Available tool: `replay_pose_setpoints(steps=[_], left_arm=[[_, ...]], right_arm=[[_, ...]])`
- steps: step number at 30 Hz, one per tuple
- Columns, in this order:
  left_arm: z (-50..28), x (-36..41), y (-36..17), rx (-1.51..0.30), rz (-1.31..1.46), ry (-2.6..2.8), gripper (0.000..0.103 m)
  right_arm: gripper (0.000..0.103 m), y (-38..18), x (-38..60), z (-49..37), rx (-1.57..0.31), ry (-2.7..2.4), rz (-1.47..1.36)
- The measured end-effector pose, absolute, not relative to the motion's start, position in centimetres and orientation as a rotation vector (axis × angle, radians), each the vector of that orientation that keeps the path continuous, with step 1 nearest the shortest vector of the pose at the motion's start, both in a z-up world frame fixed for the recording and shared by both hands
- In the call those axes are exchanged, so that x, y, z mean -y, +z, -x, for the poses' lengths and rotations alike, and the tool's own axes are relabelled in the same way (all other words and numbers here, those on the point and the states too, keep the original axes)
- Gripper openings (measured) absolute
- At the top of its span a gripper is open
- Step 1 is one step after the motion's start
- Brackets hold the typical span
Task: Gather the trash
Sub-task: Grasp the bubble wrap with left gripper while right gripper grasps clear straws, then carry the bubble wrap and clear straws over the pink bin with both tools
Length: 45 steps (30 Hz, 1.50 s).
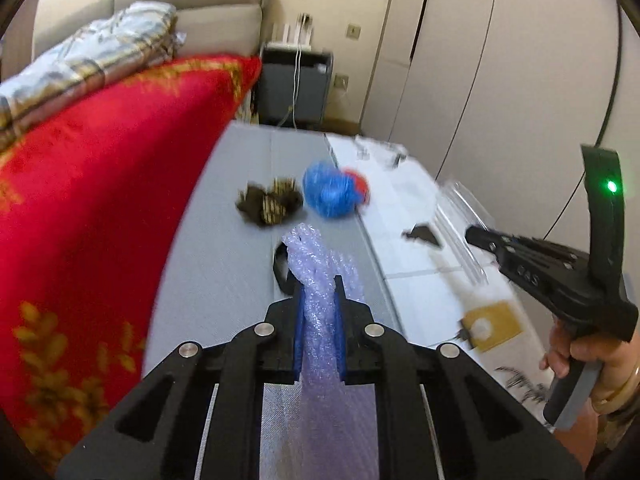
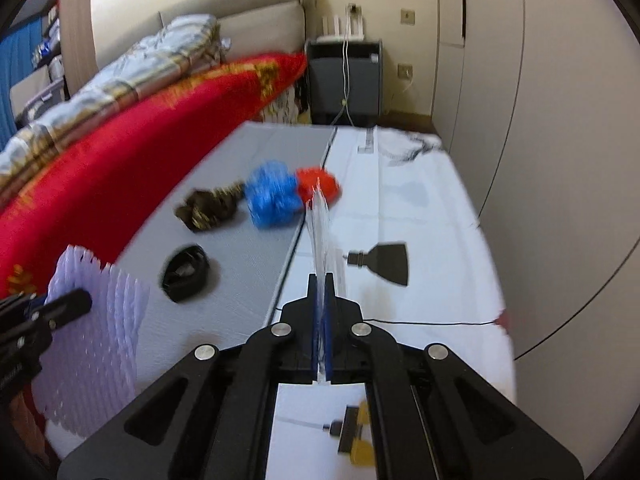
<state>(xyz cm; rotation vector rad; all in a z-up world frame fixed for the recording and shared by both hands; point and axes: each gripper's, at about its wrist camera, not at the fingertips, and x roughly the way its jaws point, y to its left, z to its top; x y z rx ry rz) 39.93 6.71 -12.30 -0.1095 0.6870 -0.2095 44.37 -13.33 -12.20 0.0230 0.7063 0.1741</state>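
My left gripper (image 1: 319,284) is shut on a pale purple foam net sleeve (image 1: 316,256), held above the grey mat; the sleeve also shows in the right wrist view (image 2: 96,320). My right gripper (image 2: 321,280) is shut on a clear plastic wrapper (image 2: 322,232) that stands up between its fingers. The right gripper also shows in the left wrist view (image 1: 476,236). On the mat lie a blue crumpled bag (image 1: 328,194) (image 2: 270,196), a red crumpled bag (image 1: 358,184) (image 2: 318,182), a dark gold-flecked wrapper (image 1: 270,204) (image 2: 210,204) and a black band (image 2: 185,272).
A red quilt (image 1: 100,200) on the bed borders the mat on the left. A white sheet (image 2: 420,220) covers the right side, with a black scraper shape (image 2: 386,262) and a yellow item (image 2: 360,436) on it. Wardrobe doors (image 2: 540,120) stand at right, a grey cabinet (image 2: 344,80) behind.
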Motion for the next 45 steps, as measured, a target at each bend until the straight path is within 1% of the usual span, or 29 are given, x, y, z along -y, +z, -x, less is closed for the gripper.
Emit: replay_pose_setpoints(steps=[9, 13, 15, 22, 28, 30, 33, 39, 45], left_arm=[[-33.6, -6.3, -1.4, -0.529, 0.119, -0.234, 0.012], [-29.6, -5.2, 2.2, -0.492, 0.126, -0.279, 0.012], [-27.3, -4.5, 3.1, -0.473, 0.115, -0.306, 0.012], [-19.7, -2.0, 3.4, -0.488, 0.097, -0.391, 0.012], [-13.2, 0.2, 1.3, -0.539, 0.075, -0.476, 0.012], [-11.3, 0.7, 0.7, -0.524, 0.052, -0.488, 0.012], [-9.4, 1.3, -0.7, -0.547, 0.037, -0.492, 0.012], [-5.7, 2.9, -3.0, -0.607, 0.03, -0.521, 0.012], [-3.1, 4.4, -3.5, -0.596, -0.026, -0.544, 0.012]], right_arm=[[0.002, -2.1, 14.8, -34.4, -0.575, 0.201, -0.014], [0.002, 1.8, 15.5, -28.9, -0.517, 0.227, -0.004], [0.002, 3.0, 15.8, -26.5, -0.505, 0.229, -0.005], [0.002, 4.2, 17.0, -17.1, -0.515, 0.224, 0.001], [0.002, 1.7, 18.4, -9.2, -0.567, 0.214, -0.049], [0.002, 0.4, 18.8, -6.7, -0.589, 0.201, -0.061], [0.002, -1.2, 19.3, -3.4, -0.622, 0.179, -0.08], [0.002, -2.3, 20.4, 1.5, -0.635, 0.153, -0.113], [0.002, -3.5, 20.2, 4.3, -0.65, 0.158, -0.114]])
